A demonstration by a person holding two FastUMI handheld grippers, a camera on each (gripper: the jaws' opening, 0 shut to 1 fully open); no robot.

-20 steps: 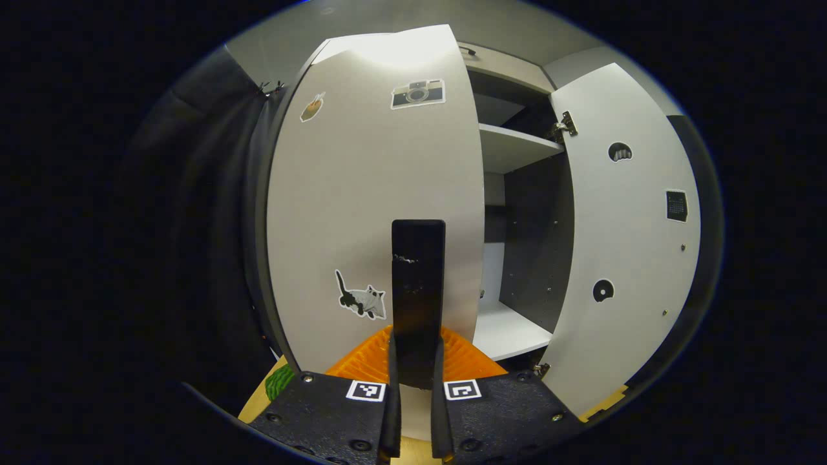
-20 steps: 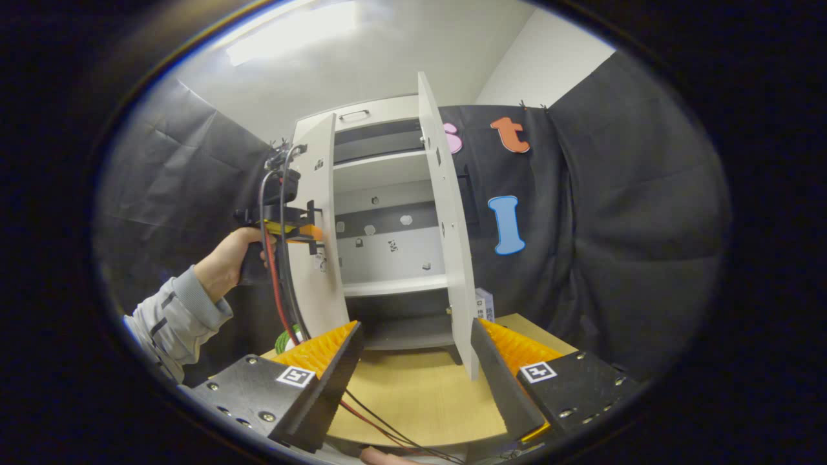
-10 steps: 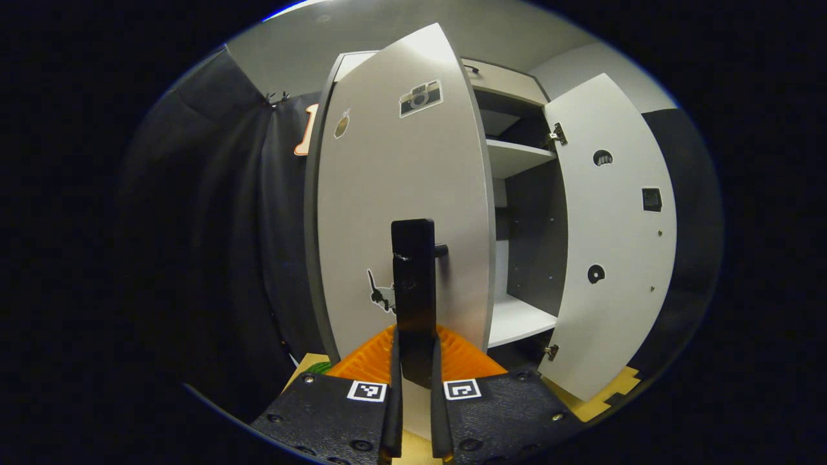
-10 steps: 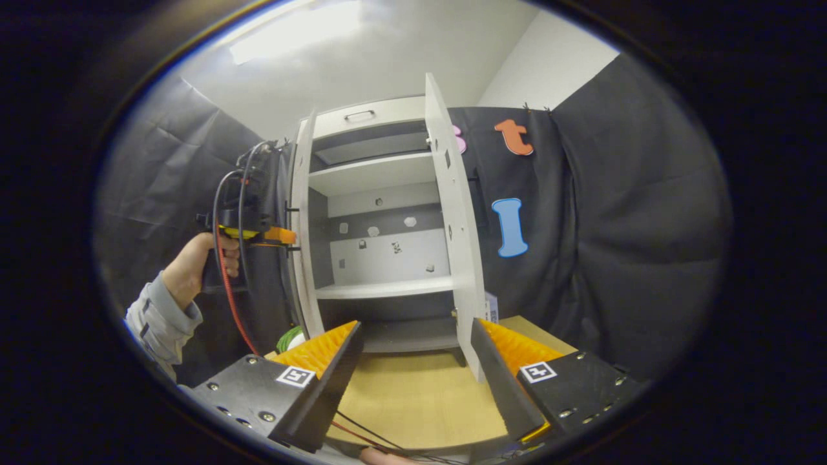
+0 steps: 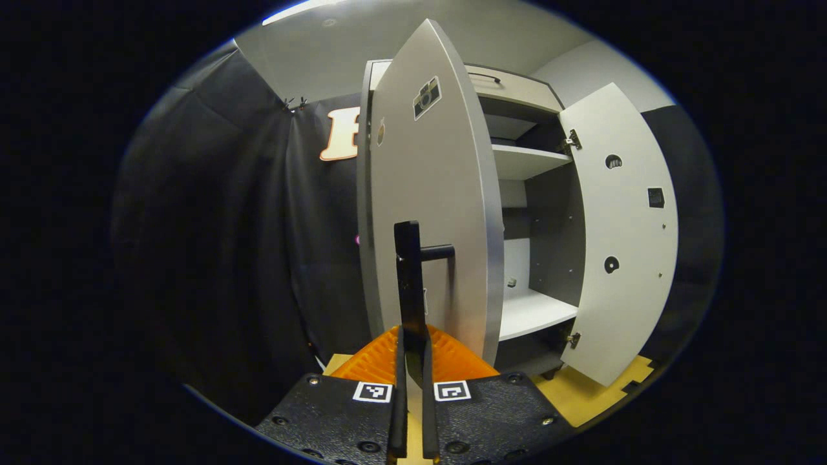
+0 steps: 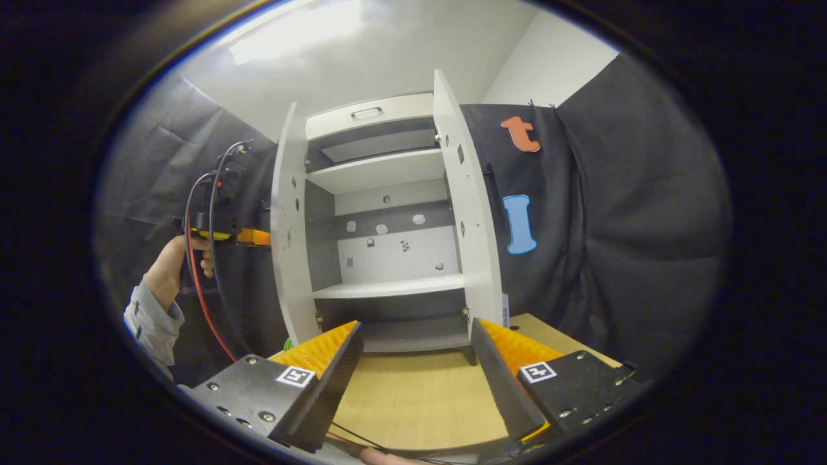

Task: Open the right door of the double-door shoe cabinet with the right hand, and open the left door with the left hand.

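Plainly, both halves of the job look close to finished. In the left gripper view the left hand-held gripper (image 5: 411,361) has its two fingers clamped on the dark bar handle (image 5: 409,284) of the left door (image 5: 433,213), which stands straight ahead of it and is swung so wide that its outer face is seen nearly edge-on. Ahead and to the right of that hand-held gripper the right door (image 5: 630,245) is also wide open, its inner face and hinges turned this way, with the shelves (image 5: 526,158) of the shoe cabinet (image 5: 517,90) bared between the two doors.

In the right gripper view the right hand-held gripper (image 6: 417,374) has its fingers spread apart, holding nothing, well back from the cabinet. Ahead of it both doors stand open, and up to its left a hand (image 6: 171,261) in a pale sleeve holds the other hand-held gripper out at the left door's handle.

By my reckoning the right door is done; what is left, at most, is letting go of the left handle once that door is as far out as wanted.

The cabinet stands on a light wooden bench (image 6: 413,400), bare just in front of the right hand-held gripper. Black cloth (image 6: 614,213) hangs on both sides, with a pale wall and ceiling above
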